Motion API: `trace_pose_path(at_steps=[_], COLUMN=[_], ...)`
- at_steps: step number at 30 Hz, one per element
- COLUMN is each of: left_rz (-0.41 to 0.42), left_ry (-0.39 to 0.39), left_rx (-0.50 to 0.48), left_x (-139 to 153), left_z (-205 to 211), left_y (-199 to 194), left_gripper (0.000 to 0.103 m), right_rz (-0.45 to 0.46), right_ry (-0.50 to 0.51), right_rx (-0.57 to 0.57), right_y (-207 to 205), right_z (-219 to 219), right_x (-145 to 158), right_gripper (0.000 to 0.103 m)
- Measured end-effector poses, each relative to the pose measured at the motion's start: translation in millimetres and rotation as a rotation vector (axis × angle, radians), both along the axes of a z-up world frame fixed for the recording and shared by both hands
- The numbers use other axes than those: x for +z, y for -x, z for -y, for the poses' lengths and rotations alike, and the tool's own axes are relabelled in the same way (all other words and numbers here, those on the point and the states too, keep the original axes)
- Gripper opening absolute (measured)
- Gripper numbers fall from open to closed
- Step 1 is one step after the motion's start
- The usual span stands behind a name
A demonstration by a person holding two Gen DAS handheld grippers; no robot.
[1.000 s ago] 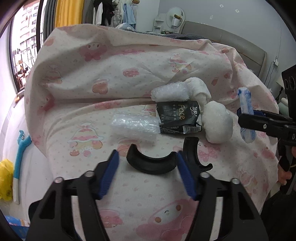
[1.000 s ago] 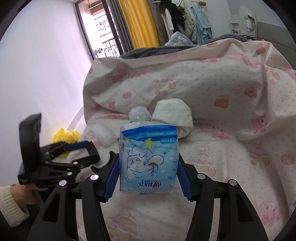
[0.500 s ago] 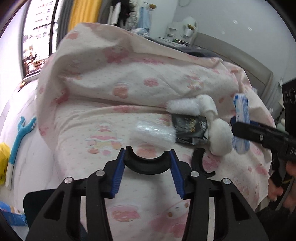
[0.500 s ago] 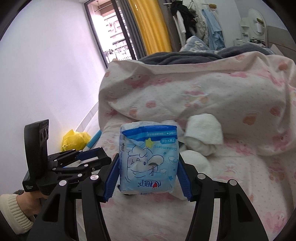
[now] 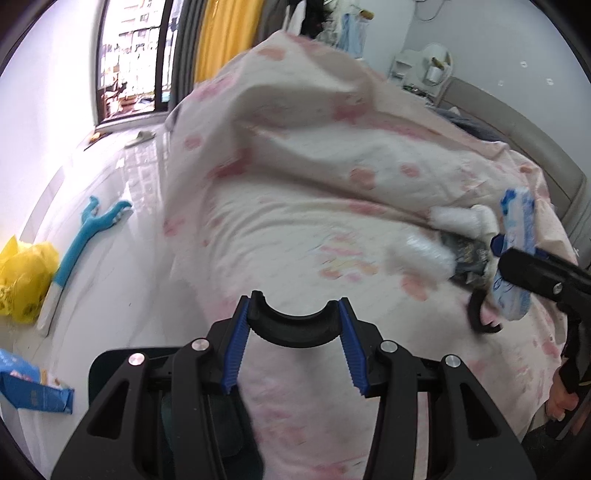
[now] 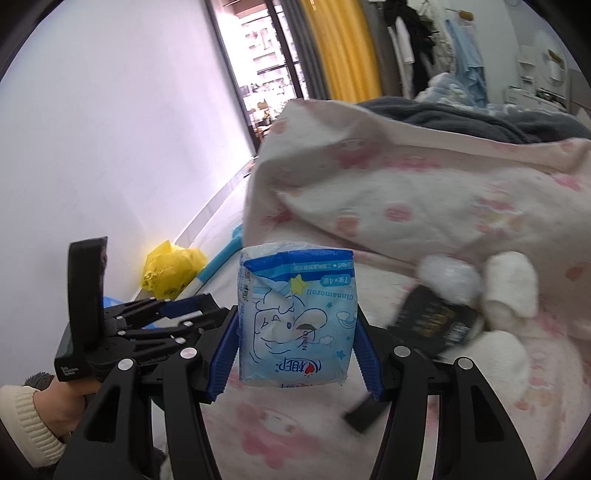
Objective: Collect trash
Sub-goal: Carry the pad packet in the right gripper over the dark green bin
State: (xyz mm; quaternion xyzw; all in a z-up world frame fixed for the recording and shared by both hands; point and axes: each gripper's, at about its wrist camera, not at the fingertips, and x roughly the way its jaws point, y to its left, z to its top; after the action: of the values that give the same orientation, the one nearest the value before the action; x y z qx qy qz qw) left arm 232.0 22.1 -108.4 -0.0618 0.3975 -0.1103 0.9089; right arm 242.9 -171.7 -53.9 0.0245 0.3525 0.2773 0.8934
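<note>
My left gripper (image 5: pixel 293 330) is shut on a curved black plastic piece (image 5: pixel 293 328) and holds it above the bed's near edge. My right gripper (image 6: pixel 295 328) is shut on a blue and white tissue pack (image 6: pixel 295 321); the pack also shows in the left wrist view (image 5: pixel 515 254). On the pink patterned quilt (image 5: pixel 332 177) lie a black wrapper (image 6: pixel 432 319), white crumpled tissues (image 6: pixel 509 290), a clear plastic wrap (image 5: pixel 428 249) and another curved black piece (image 5: pixel 476 314). A yellow bag (image 5: pixel 22 277) sits on the floor at the left.
A blue long-handled brush (image 5: pixel 81 236) lies on the white floor beside the yellow bag. A blue packet (image 5: pixel 33 391) lies on the floor at lower left. A window and yellow curtain (image 5: pixel 225 33) stand at the back. The bed's headboard (image 5: pixel 524 136) is at the right.
Both grippers have swung left toward the floor side, still holding their items. The trash pile on the quilt now sits far right in the left wrist view, and the yellow bag has come into view.
</note>
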Motion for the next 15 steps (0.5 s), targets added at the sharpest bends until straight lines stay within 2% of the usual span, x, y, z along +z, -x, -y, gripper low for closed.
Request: trace_pose_path(at_steps=[11,15], left_rz=[-0.162,-0.242], left_ry=[-0.038,-0.062], left_rx=[0.055,0.102], left_x=[-41,-61], left_z=[-58,-89], left_y=[15,22], left_gripper=[0.05,0.05], right_rz=[-0.065,-0.093], right_ry=[0.026,0.037], right_rx=[0.12,0.16], right_y=[-1,-1], right_z=[-86,-117], right_x=[-13,-20], right_gripper=[0.059,0.059])
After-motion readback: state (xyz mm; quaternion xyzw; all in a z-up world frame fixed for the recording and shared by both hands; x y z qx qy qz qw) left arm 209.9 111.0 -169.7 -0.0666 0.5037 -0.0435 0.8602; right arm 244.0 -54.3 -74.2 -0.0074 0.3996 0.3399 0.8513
